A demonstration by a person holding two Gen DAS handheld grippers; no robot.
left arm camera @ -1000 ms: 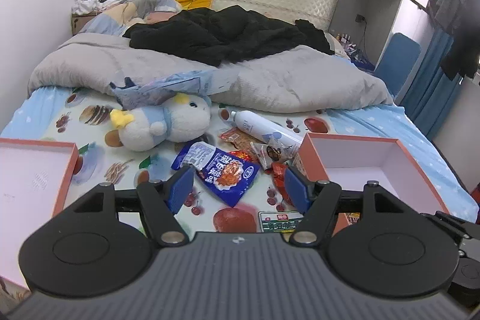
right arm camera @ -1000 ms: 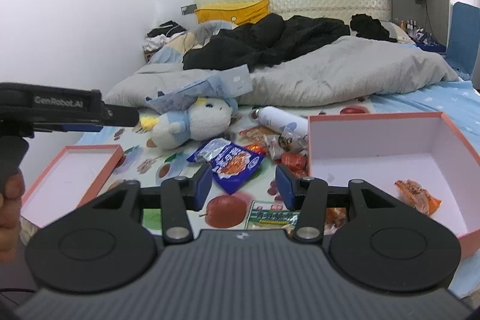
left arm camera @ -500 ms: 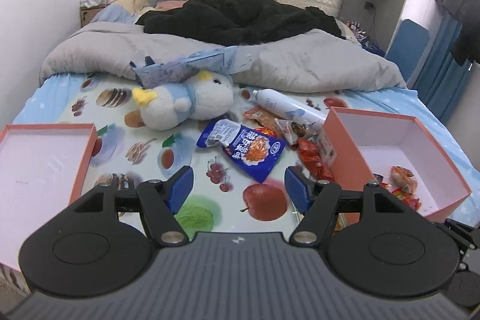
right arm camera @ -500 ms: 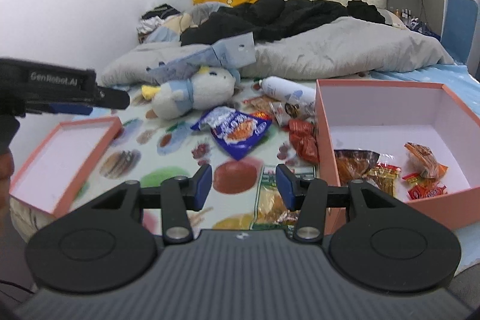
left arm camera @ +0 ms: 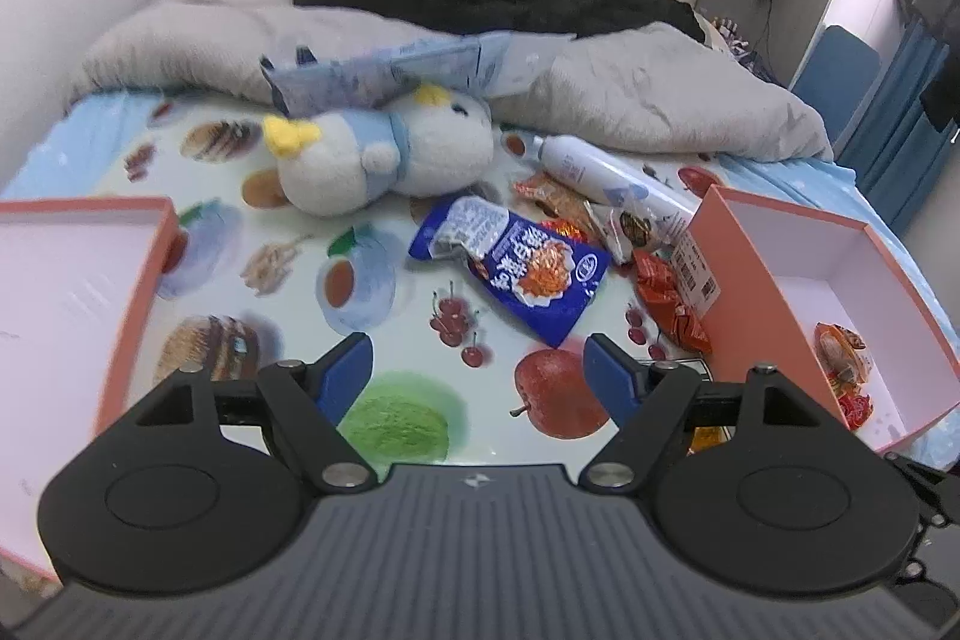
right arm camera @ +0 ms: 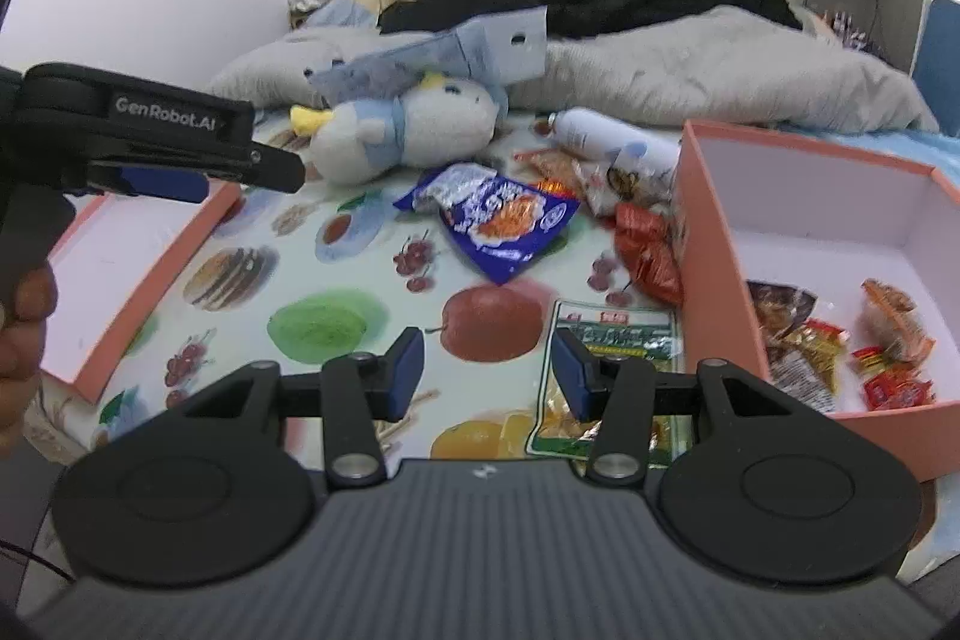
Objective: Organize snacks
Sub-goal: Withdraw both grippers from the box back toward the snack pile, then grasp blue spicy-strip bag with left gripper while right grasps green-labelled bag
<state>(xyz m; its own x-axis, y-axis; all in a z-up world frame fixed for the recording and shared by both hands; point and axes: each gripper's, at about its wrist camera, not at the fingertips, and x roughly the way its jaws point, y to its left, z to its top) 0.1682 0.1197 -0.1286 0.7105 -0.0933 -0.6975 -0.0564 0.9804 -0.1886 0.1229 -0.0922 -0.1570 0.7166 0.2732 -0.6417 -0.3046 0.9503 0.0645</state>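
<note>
left wrist view: the left gripper [left arm camera: 477, 373] hangs over the fruit-print sheet [left arm camera: 414, 418], jaws opening with nothing between them. the blue snack bag [left arm camera: 522, 268] lies at twelve o'clock, the pink box [left arm camera: 744, 274] at two.

right wrist view: the right gripper [right arm camera: 487, 370] is partly open and empty. a green packet [right arm camera: 606, 376] lies just past its right finger, small snacks [right arm camera: 840, 340] inside the box at three o'clock.

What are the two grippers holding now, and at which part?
Nothing is held. The left gripper is empty, its jaws opening above the bed sheet; the right gripper stands open and empty near the green snack packet.
</note>
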